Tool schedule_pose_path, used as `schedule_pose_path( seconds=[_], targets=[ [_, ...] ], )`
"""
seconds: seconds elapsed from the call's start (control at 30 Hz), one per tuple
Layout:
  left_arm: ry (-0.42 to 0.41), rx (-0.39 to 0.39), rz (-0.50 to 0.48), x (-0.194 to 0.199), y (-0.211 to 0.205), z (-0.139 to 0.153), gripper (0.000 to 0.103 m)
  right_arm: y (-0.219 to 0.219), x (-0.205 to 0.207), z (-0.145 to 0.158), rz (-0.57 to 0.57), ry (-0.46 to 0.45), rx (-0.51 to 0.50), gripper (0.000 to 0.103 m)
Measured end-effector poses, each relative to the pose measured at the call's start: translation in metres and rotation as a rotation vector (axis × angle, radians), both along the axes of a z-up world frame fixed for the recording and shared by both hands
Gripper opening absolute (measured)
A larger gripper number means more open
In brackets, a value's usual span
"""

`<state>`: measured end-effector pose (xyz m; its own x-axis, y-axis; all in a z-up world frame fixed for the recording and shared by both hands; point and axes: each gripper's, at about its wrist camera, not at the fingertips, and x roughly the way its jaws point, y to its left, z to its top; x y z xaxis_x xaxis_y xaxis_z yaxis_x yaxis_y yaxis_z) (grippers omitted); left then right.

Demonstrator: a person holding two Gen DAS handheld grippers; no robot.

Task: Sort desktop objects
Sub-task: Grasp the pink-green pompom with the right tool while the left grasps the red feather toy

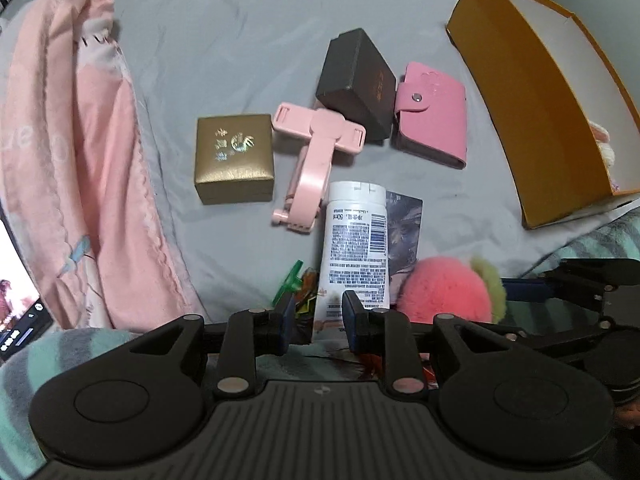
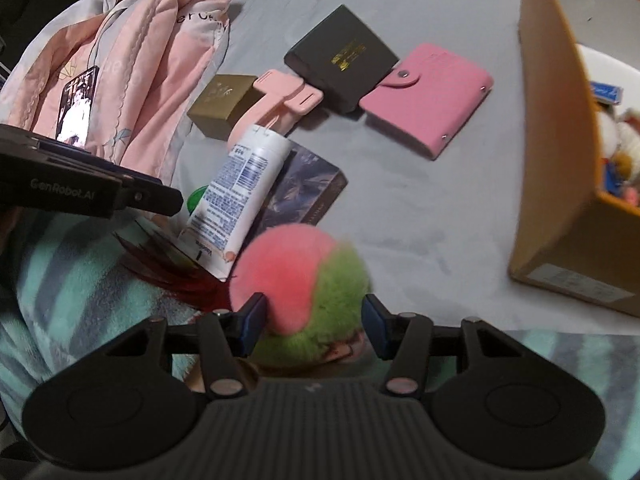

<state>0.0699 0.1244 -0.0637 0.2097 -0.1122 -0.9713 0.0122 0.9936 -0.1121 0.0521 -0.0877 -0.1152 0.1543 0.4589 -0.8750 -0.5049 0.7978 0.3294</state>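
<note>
Fingers (image 1: 354, 312) of the left gripper (image 1: 318, 320): spread, blue pads to either side of the lower end of the white tube (image 1: 356, 248), no contact evident.

Left wrist view, items on grey sheet (image 1: 224, 48):
- white tube, lying lengthwise, cap end away from the camera, partly over a dark card (image 1: 404, 224);
- pink phone holder (image 1: 316, 148), just left of the tube's cap, touching the black box (image 1: 358, 80);
- gold box (image 1: 234, 158), lid closed, left of the holder;
- pink card wallet (image 1: 434, 116), snapped shut, against the black box's right side;
- pink-and-green pompom (image 1: 448, 292), right of the tube;
- orange cardboard box (image 1: 532, 100), open, far right;
- pink quilt (image 1: 80, 140), bunched at left.

Right wrist view:
- right gripper (image 2: 314, 320): pads spread wide around the pompom (image 2: 300, 280); left pad touches the pink fur, right pad stands just clear of the green fur;
- tube (image 2: 240, 188) beyond, angled over the dark card (image 2: 304, 192);
- left gripper (image 2: 120, 196) seen side-on at left edge;
- gold box (image 2: 222, 104), holder (image 2: 280, 92), black box (image 2: 344, 60), wallet (image 2: 428, 96) in a row farther back;
- orange box (image 2: 560, 160) at right, plush toys (image 2: 616, 148) inside.
</note>
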Motion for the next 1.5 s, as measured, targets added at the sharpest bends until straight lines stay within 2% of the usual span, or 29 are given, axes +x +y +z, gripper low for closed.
schedule_pose_path(
  seconds=[0.23, 0.37, 0.53, 0.77, 0.9, 1.13, 1.17, 1.27, 1.37, 1.5],
  targets=[
    [0.050, -0.001, -0.024, 0.014, -0.013, -0.018, 0.028, 0.016, 0.006, -0.019, 0.026, 0.056, -0.002, 0.055],
    [0.071, 0.006, -0.037, 0.026, -0.020, -0.023, 0.028, 0.019, 0.006, -0.029, 0.034, 0.094, 0.014, 0.048],
    [0.103, -0.016, -0.054, 0.036, -0.024, -0.026, 0.029, 0.019, 0.007, -0.030, 0.035, 0.094, 0.025, 0.045],
    [0.093, -0.062, -0.060, 0.042, -0.032, -0.030, 0.029, 0.006, 0.016, -0.003, -0.033, -0.019, -0.002, 0.036],
    [0.063, -0.065, -0.074, 0.046, -0.040, -0.030, 0.029, 0.004, 0.018, 0.004, -0.051, -0.083, -0.034, 0.036],
    [0.010, -0.082, -0.081, 0.045, -0.040, -0.025, 0.027, -0.009, 0.030, 0.004, -0.088, -0.088, -0.034, 0.029],
    [0.010, -0.077, -0.082, 0.044, -0.040, -0.025, 0.027, -0.010, 0.029, 0.004, -0.087, -0.085, -0.030, 0.030],
    [0.026, -0.068, -0.082, 0.044, -0.041, -0.026, 0.028, -0.006, 0.028, 0.002, -0.069, -0.068, -0.027, 0.039],
    [0.039, -0.081, -0.061, 0.044, -0.038, -0.029, 0.033, 0.000, 0.028, -0.007, -0.060, -0.027, -0.013, 0.043],
    [0.062, -0.086, -0.049, 0.042, -0.034, -0.026, 0.034, 0.007, 0.023, -0.019, -0.034, 0.015, -0.020, 0.049]
  ],
)
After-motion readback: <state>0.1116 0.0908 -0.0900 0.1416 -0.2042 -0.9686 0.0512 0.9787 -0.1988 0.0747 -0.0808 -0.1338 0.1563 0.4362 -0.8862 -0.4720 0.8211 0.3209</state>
